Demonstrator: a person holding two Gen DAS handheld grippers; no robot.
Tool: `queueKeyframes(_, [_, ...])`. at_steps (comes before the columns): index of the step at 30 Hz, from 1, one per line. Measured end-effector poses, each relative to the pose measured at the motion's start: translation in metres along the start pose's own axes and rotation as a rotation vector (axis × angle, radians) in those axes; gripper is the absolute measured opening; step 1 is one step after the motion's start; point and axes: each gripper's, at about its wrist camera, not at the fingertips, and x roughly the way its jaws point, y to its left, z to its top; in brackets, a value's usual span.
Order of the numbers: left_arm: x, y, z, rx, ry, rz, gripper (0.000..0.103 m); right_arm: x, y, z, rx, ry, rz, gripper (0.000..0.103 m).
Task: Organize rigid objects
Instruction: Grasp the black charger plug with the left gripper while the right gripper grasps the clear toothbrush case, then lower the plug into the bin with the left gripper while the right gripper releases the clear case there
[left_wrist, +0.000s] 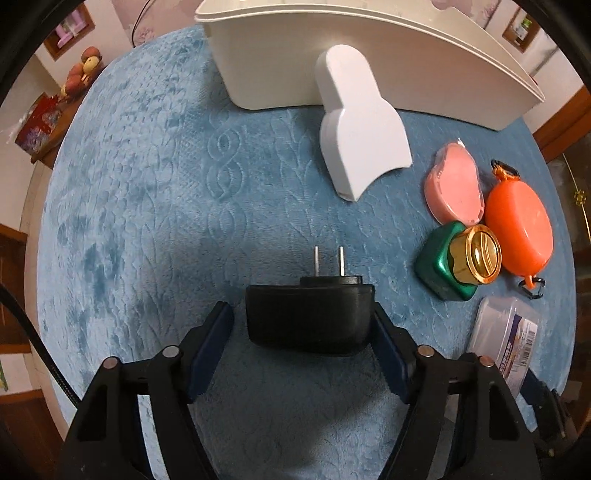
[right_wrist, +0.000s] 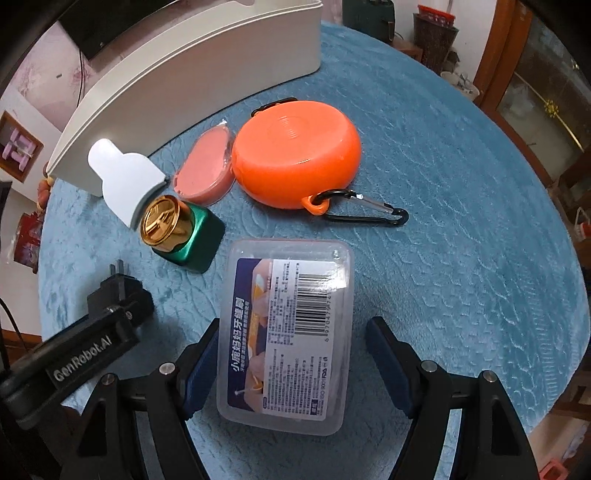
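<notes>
At the bottom centre of the left wrist view, the left gripper (left_wrist: 301, 325) brackets a matt black plastic plug adapter (left_wrist: 309, 317) lying on the blue quilted tablecloth (left_wrist: 147, 221), two metal prongs pointing up the frame. The right finger (left_wrist: 388, 343) touches the adapter's side; the left finger stands clear, so the jaws are spread and not yet clamped.

In the right wrist view, the right gripper (right_wrist: 291, 350) straddles a clear rectangular plastic box (right_wrist: 286, 332) with a barcode label at lower centre. The left pad lies along the box's edge, while a strip of cloth shows before the right finger (right_wrist: 388, 354): spread, not pinching.

Just above the box, at centre left, a green square bottle with a gold cap (right_wrist: 181, 229) lies tilted. Behind it a white plastic scoop-shaped piece (right_wrist: 125, 184) leans toward the bottle, beside a pink oval case in clear wrap (right_wrist: 205, 173). To the right sits an orange round hard case (right_wrist: 295, 158), touching the pink case, a black carabiner (right_wrist: 365, 212) clipped at its near edge.

Across the upper left runs a long white plastic bin (right_wrist: 192, 92), the scoop-shaped piece close against its wall.
</notes>
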Motion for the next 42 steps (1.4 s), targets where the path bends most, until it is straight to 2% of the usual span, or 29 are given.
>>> queueKeyframes(1, [0.000,0.001,-0.001,-0.008,-0.001,0.003,0.066,0.002,0.003,-0.002,-0.003,-0.005,-0.004,0.071])
queueKeyframes(2, [-0.001,0.002,-0.001,-0.023,-0.005,0.003,0.065,0.001,0.004,-0.003,-0.012,-0.010,-0.012,0.064])
queueKeyframes(10, [-0.010,0.009,-0.003,-0.013,0.026,-0.019,0.065,-0.008,0.004,-0.008,-0.059,0.011,0.021,0.064])
queueKeyframes(15, [-0.053,0.031,0.002,0.012,-0.008,-0.051,0.065,-0.038,0.001,0.001,-0.095,-0.025,0.064,0.064])
queueKeyframes(22, [-0.134,0.030,0.013,0.091,-0.149,-0.076,0.065,-0.100,0.010,0.024,-0.143,-0.138,0.094,0.064])
queueKeyframes(23, [-0.144,0.019,0.027,0.102,-0.165,-0.079,0.065,-0.112,0.015,0.028,-0.149,-0.156,0.098,0.064])
queueKeyframes(27, [-0.177,0.019,0.057,0.139,-0.237,-0.101,0.065,-0.149,0.025,0.051,-0.168,-0.232,0.114,0.064])
queueKeyframes(31, [-0.202,0.020,0.086,0.163,-0.295,-0.132,0.065,-0.184,0.037,0.088,-0.185,-0.311,0.136,0.064])
queueKeyframes(35, [-0.231,0.013,0.126,0.175,-0.365,-0.129,0.065,-0.215,0.046,0.130,-0.206,-0.386,0.139,0.064])
queueKeyframes(39, [-0.245,0.008,0.160,0.168,-0.415,-0.116,0.065,-0.231,0.052,0.175,-0.226,-0.434,0.141,0.064])
queueKeyframes(42, [-0.240,0.004,0.190,0.140,-0.436,-0.092,0.065,-0.230,0.055,0.210,-0.232,-0.450,0.141,0.064])
